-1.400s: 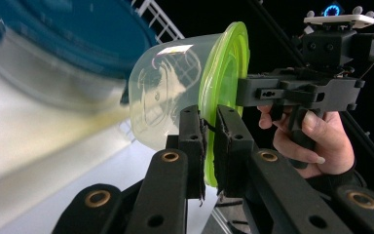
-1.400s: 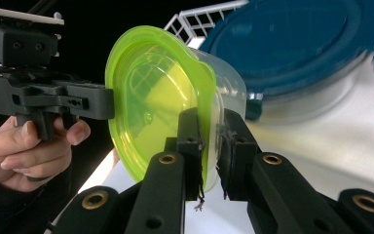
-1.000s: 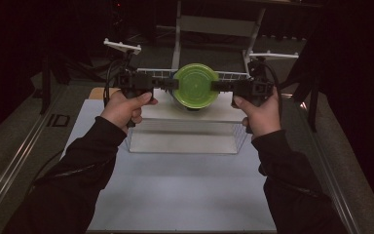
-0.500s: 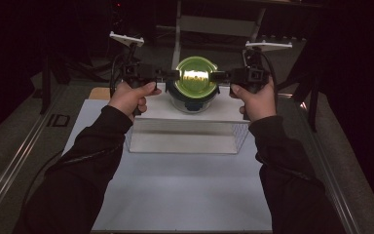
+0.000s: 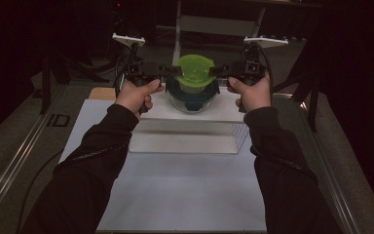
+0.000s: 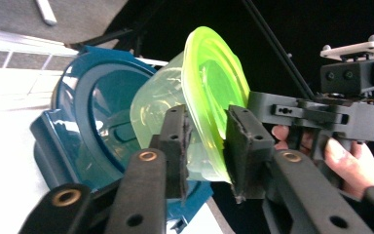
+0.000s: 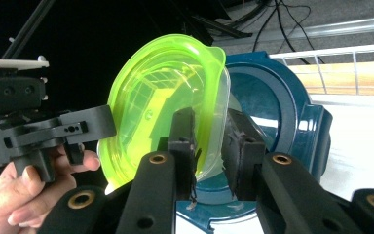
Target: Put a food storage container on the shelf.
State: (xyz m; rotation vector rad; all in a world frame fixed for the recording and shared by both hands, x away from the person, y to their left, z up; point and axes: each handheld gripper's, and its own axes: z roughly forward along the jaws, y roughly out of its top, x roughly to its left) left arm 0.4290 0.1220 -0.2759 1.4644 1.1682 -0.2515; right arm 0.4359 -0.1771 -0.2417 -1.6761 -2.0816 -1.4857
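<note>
Green lid between two tongs, over a blue bowl.

The green lid sits above the blue bowl, which rests on a clear box on the white tabletop with open room in front. The left tongs and right tongs have just been opening; each has the lid's rim between its jaws, slightly apart, not pressing.

High view is dim w/ black surroundings; light falls from above onto the white table, brightest near centre. Sleeves are near-black, little detail. Gripper views are brighter: green lid glows translucent, white surface at the edges blows out, blue container shows glare streaks. Close jaws look soft, slightly blurred.
</note>
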